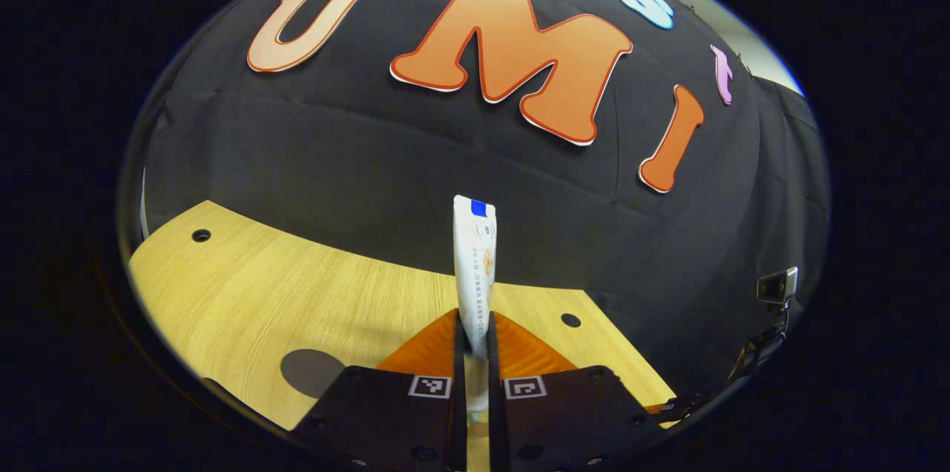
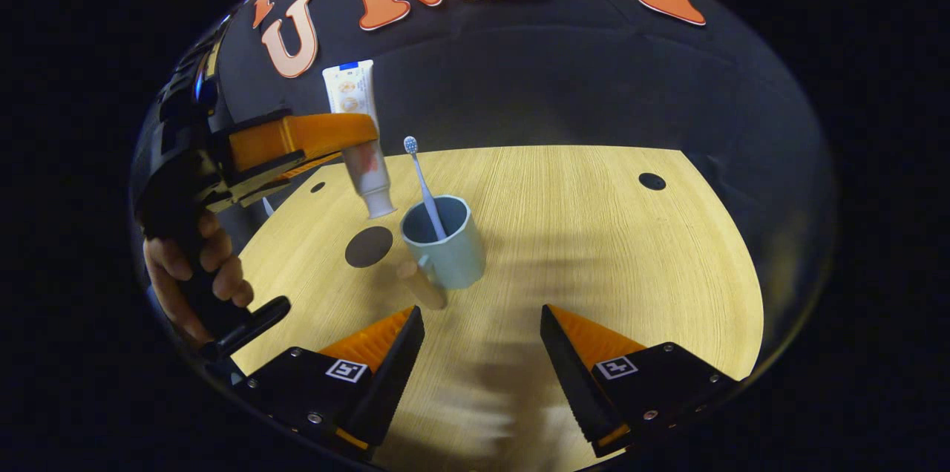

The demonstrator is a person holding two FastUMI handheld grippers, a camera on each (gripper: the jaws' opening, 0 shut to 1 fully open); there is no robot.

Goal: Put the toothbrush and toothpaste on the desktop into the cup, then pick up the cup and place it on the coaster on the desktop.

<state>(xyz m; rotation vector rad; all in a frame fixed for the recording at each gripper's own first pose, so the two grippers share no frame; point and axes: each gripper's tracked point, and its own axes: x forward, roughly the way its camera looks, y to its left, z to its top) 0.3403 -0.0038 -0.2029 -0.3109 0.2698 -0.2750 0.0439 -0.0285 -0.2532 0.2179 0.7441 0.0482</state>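
Left gripper [image 1: 475,335] clamps toothpaste [image 1: 473,264] upright, cap down, above and just left of cup [image 2: 444,242]; toothbrush [image 2: 424,186] stands inside. Right gripper [image 2: 482,338] wide open, empty, near cup.

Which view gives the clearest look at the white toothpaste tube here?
The right gripper view: the white toothpaste tube shows nearly whole, cap down beside the blue-grey cup, clamped by the left gripper. The left gripper view shows it edge-on, lower end hidden between the fingers.
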